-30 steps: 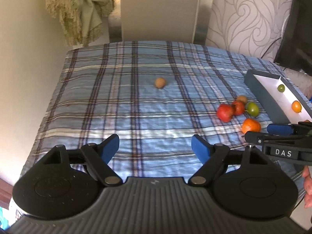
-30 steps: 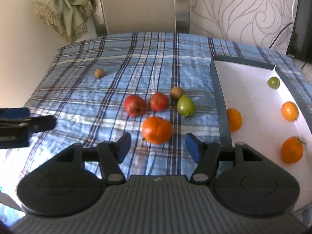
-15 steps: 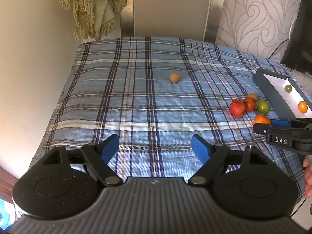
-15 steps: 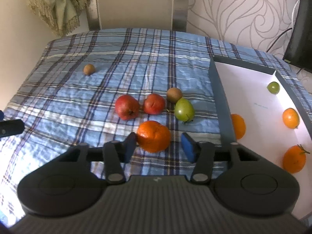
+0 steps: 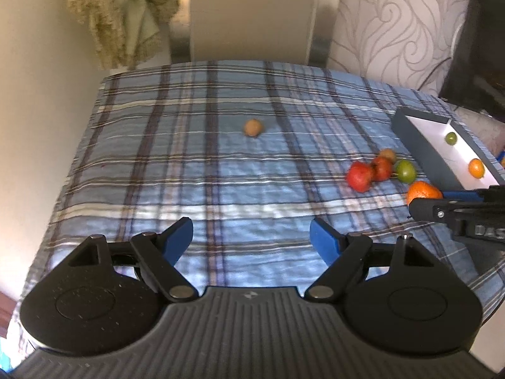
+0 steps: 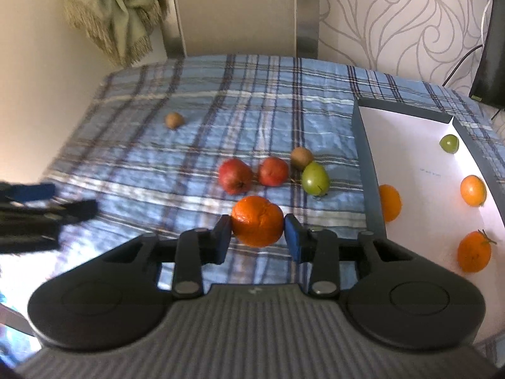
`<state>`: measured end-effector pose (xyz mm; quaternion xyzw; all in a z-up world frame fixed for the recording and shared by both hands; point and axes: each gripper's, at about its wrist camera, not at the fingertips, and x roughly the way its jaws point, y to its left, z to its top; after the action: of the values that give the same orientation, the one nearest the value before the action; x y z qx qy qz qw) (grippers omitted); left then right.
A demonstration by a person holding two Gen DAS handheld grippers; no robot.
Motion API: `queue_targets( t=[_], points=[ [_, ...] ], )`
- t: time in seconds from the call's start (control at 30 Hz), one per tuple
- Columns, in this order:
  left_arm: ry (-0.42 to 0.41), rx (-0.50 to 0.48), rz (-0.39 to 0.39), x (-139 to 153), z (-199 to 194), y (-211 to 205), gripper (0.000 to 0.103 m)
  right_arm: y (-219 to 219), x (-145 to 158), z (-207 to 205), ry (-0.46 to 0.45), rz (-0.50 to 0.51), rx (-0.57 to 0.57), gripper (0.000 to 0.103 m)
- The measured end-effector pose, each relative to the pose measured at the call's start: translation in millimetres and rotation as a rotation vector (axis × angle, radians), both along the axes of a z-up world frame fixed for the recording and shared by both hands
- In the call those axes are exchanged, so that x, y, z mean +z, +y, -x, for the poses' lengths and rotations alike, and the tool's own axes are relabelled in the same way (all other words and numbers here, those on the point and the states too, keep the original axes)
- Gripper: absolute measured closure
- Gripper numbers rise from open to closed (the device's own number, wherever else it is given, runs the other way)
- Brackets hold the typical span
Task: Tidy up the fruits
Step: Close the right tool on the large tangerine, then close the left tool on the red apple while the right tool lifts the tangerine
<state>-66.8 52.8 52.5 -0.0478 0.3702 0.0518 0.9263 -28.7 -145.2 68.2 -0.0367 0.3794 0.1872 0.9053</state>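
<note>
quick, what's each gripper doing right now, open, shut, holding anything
Left gripper: open, holding nothing, above the plaid cloth.
Right gripper: closed on the big orange, pads against both its sides.

Left claw [image 5: 251,240]: black frame with blue pads, jaws spread wide, nothing between them; held level and low above the plaid surface, pointing toward 12 o'clock.
Left claw seen from the right wrist camera [image 6: 47,202]: blurred dark fingers at 9 o'clock.
Right claw [image 6: 258,237]: black frame, blue pads [image 6: 293,237] pressed against both sides of a large round orange [image 6: 257,225].
Right claw seen from the left wrist camera [image 5: 442,203]: at 3 o'clock, fingers pointing toward 9 o'clock.
</note>
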Motion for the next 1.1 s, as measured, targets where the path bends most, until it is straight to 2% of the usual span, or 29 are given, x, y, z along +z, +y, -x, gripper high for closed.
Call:
queue_targets(
  t=[0.3,0.67,0.8,1.0,1.1],
  points=[
    [-0.029,-0.125,0.01,-2.0,-29.8,-43.8,0.019,-12.1,44.1,34.3,-0.032,-0.051,0.037,0.064],
    [-0.056,-0.263,-0.031,-18.3,-70.1,-76.8,0.02,-38.8,52.2,56.8,-0.041,-0.044,-0.027,0.064],
    [-0.053,-0.281,-0.027,-23.7,-84.4,-78.3,0.029,-46.2,52.7,62.9,-0.046,-0.034,-0.052,0.064],
    [-0.022,-0.28,-0.004,-35.5,-102.6,-76.3,0.037,-54.3,52.9,67.9,-0.049,-0.028,-0.088,0.064],
    [-0.016,-0.293,0.007,-38.4,-106.6,-76.5,0.047,-55.9,53.2,69.9,-0.05,-0.026,-0.098,0.064]
  ],
)
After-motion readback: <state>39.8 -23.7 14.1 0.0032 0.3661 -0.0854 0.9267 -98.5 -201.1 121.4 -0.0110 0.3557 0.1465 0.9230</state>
